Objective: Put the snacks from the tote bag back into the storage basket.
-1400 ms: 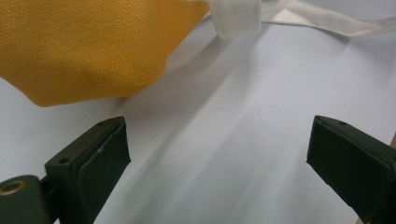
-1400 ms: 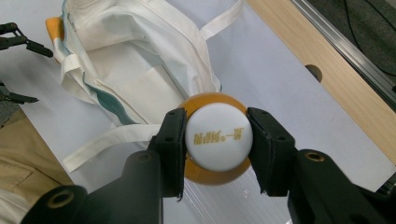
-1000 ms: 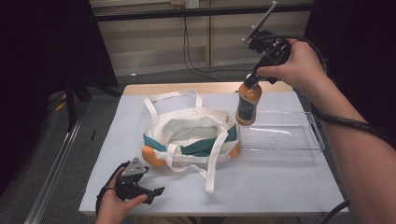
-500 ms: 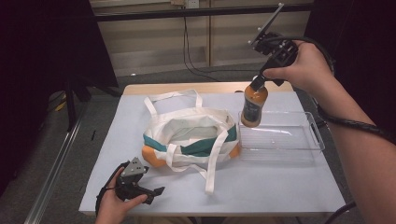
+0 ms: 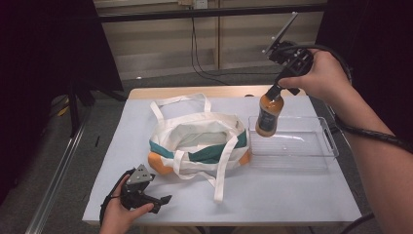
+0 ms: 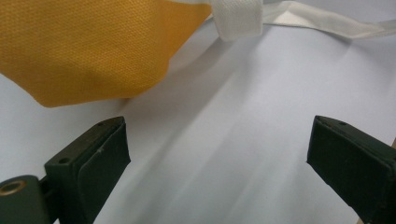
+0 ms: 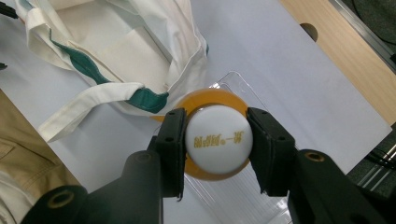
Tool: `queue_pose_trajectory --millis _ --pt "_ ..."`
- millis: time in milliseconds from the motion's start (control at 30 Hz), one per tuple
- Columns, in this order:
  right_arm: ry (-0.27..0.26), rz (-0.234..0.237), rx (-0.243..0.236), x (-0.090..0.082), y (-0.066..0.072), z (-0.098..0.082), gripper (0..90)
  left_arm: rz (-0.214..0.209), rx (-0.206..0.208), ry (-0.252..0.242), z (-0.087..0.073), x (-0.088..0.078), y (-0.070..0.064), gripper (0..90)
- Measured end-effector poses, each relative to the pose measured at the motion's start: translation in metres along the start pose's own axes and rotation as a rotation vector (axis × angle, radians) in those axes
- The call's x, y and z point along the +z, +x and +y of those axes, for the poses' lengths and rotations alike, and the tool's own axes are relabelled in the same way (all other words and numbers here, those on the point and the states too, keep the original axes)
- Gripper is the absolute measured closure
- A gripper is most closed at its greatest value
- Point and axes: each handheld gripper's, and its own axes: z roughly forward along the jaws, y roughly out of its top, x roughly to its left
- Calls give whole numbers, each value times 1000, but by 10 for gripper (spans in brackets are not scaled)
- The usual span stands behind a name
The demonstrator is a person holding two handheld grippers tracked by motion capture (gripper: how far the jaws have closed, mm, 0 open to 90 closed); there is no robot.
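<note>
The right claw (image 5: pixel 275 90) grips the white cap of an orange sauce bottle (image 5: pixel 268 114), which hangs upright below it over the left end of a clear rectangular plastic tray (image 5: pixel 311 157). Left of that claw lies a cream fabric tote bag with green and orange panels (image 5: pixel 199 141). The left claw (image 5: pixel 160 202) rests on the white worktop (image 5: pixel 292 200) just in front of the bag, jaws apart.

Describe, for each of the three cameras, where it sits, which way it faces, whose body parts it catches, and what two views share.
High view: above the near edge, facing forward and down on the table; both forearms enter below.
Left gripper view: low on the left gripper, along its open fingers toward the tote bag.
Right gripper view: on the right gripper, looking down on the bottle.
Shared: bottle, clear tray, bag.
</note>
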Motion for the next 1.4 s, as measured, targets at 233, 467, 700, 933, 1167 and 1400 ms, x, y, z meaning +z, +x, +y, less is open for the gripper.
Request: queue_pose_trajectory --millis 233,467,700,933,1167,1400 --pt "15 6 -2 5 -1 -4 597 1 0 -2 0 0 0 54" --pt "22 12 -2 10 1 -5 597 0 7 1 0 0 0 54" --pt "37 14 -8 15 1 -6 597 -2 2 1 0 0 0 54" --pt "57 25 -21 22 2 -9 598 0 9 2 0 0 0 55" --pt "48 42 -26 26 3 -12 597 -8 5 -5 0 1 -1 54" --pt "56 43 -31 31 3 -15 598 -8 -3 -11 0 2 -1 54"
